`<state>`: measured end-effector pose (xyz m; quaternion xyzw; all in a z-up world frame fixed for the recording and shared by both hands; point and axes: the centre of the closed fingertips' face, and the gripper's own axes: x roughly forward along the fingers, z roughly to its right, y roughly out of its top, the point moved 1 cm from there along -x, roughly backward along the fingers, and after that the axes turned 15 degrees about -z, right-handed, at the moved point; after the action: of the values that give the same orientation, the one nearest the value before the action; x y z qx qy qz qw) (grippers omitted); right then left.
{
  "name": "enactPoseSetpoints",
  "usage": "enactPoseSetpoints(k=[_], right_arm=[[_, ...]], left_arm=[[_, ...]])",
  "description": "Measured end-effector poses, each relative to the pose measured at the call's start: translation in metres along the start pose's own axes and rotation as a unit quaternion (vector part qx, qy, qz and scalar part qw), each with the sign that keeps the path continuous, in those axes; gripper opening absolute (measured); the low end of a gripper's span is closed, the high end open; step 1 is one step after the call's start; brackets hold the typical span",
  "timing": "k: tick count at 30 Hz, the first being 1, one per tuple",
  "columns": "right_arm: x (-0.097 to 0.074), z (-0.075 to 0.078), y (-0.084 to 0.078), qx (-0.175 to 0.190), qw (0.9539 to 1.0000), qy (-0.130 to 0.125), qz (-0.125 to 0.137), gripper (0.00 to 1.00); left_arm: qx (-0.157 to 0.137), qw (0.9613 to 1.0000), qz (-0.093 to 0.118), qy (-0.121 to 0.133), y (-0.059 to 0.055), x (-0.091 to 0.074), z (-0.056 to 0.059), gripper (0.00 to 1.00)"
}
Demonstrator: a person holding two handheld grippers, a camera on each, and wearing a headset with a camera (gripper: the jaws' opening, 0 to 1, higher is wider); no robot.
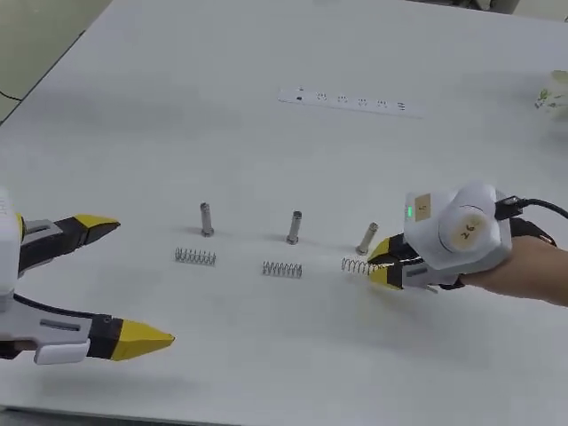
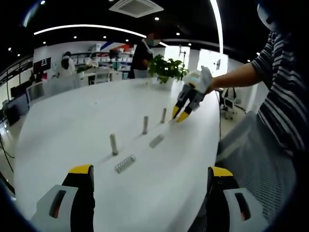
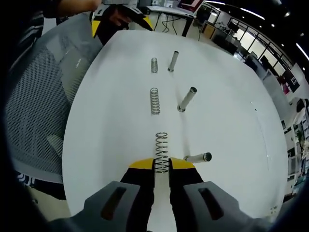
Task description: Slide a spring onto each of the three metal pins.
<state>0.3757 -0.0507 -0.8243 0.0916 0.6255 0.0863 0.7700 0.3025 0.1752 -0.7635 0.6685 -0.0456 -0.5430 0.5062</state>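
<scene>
Three metal pins stand in a row on the white table: left pin (image 1: 206, 219), middle pin (image 1: 295, 227), right pin (image 1: 368, 238). In front of each lies a spring: left spring (image 1: 195, 257), middle spring (image 1: 282, 269), right spring (image 1: 355, 265). My right gripper (image 1: 383, 264) is low on the table, shut on the near end of the right spring (image 3: 161, 150), just beside the right pin (image 3: 198, 157). My left gripper (image 1: 124, 280) hovers open at the left edge, holding nothing. From the left gripper (image 2: 150, 170), the left pin (image 2: 114, 144) and left spring (image 2: 125, 164) lie ahead.
A white power strip (image 1: 351, 100) lies at the back of the table. A potted plant (image 2: 166, 70) stands at the table's far end. A mesh chair (image 3: 38, 106) sits beside the table edge. People stand in the room behind.
</scene>
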Motion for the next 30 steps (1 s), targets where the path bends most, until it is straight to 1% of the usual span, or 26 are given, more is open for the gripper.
enactPoseSetpoints(k=[3,5,6,8,10,12,15,19,21,24,26,30], right_arm=[[-0.005,-0.005,0.009,0.001,0.9999,0.002,0.012,0.08],[-0.007,-0.008,0.014,-0.003,0.9999,0.003,0.015,0.08],[-0.007,-0.01,0.015,-0.006,0.9999,0.003,0.014,0.08],[-0.008,-0.011,0.018,-0.009,0.9998,0.003,0.014,0.08],[-0.01,-0.013,0.021,-0.009,0.9998,0.005,0.015,0.08],[-0.012,-0.015,0.024,-0.01,0.9998,0.006,0.019,0.08],[-0.015,-0.019,0.03,-0.01,0.9996,0.009,0.025,0.08],[-0.017,-0.024,0.036,-0.015,0.9994,0.015,0.028,0.08],[-0.018,-0.025,0.039,-0.014,0.9994,0.016,0.028,0.08],[-0.02,-0.027,0.044,-0.009,0.9991,0.019,0.036,0.08],[-0.022,-0.029,0.047,-0.009,0.9989,0.022,0.04,0.08],[-0.022,-0.033,0.05,-0.023,0.9989,0.023,0.033,0.08]], left_arm=[[0.008,0.9999,-0.001,-0.014,0.003,0.004,0.004,0.93],[0.014,0.9995,-0.001,-0.03,0.004,0.006,0.006,0.91],[0.011,0.9989,0.004,-0.046,0.004,0.008,0.007,0.89],[0.007,0.9983,-0.003,-0.058,0.003,0.011,0.004,0.87],[0.009,0.998,-0.003,-0.063,0.004,0.013,0.002,0.86],[0.007,0.9971,0.001,-0.076,0.01,0.014,0.003,0.85],[0.017,0.996,0.004,-0.087,0.017,0.018,0.007,0.83],[0.027,0.9935,0.012,-0.11,0.029,0.028,0.017,0.78],[0.03,0.9925,0.014,-0.118,0.032,0.034,0.02,0.77],[0.039,0.9911,0.01,-0.127,0.035,0.041,0.023,0.72],[0.041,0.99,0.014,-0.134,0.04,0.045,0.025,0.7],[0.046,0.9881,0.021,-0.145,0.05,0.052,0.029,0.65]])
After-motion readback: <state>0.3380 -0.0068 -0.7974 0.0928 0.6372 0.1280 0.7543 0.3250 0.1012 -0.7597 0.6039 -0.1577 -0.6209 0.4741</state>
